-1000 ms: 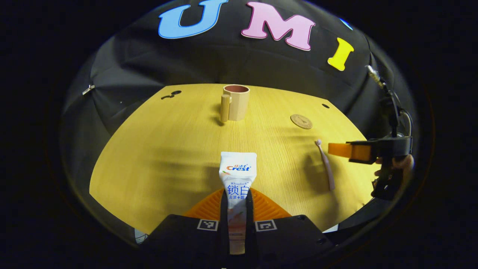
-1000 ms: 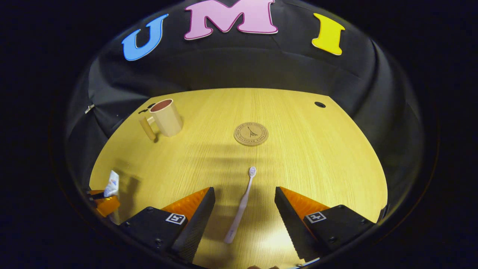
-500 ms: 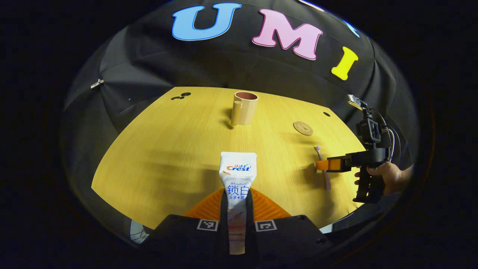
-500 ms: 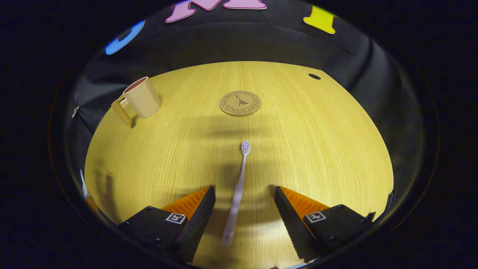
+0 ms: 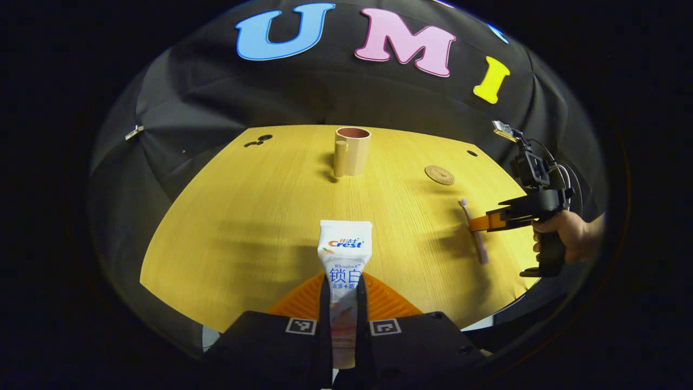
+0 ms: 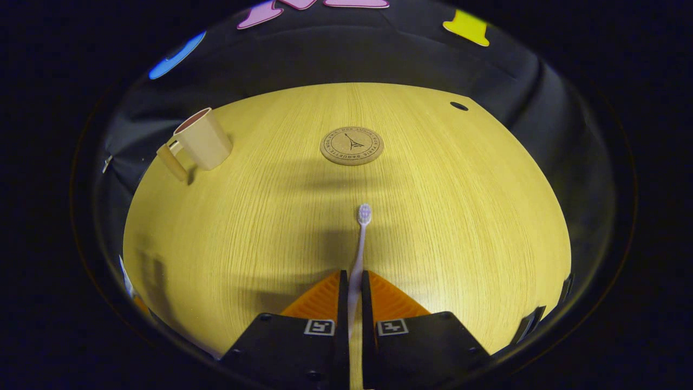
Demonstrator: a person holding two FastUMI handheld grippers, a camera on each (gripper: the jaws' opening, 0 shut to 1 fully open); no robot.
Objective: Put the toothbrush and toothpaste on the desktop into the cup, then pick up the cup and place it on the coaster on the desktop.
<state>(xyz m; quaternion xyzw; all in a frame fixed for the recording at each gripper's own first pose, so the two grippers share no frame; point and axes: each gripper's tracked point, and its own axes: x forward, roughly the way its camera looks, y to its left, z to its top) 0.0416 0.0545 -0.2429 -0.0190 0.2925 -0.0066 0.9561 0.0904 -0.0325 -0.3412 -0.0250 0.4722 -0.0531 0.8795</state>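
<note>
Left gripper view: left gripper (image 5: 344,295) clamped on the toothpaste tube (image 5: 344,260), both fingers pressing its lower part; the tube's flat crimped end points forward, toward the cup (image 5: 352,151). The tube appears held above the wooden desktop (image 5: 243,216). Cup upright near the far edge, handle on its left side as seen here, open top visible. Round coaster (image 5: 439,175) lies flat to the right of the cup, apart from it.

Same view, far right: a hand (image 5: 566,238) holds the right gripper (image 5: 476,223) low at the desktop, its fingers at the toothbrush (image 5: 474,232), which lies near the right edge, head toward the coaster.

Right gripper view: right gripper (image 6: 352,303) closed on the toothbrush (image 6: 360,244) handle, both fingers pressed against it with no gap at either side. Brush head points forward, toward the coaster (image 6: 352,145), well short of it. Whether the brush is off the surface cannot be told. Cup (image 6: 199,143) at far left, near the desktop (image 6: 460,206) edge, handle toward the left
</note>
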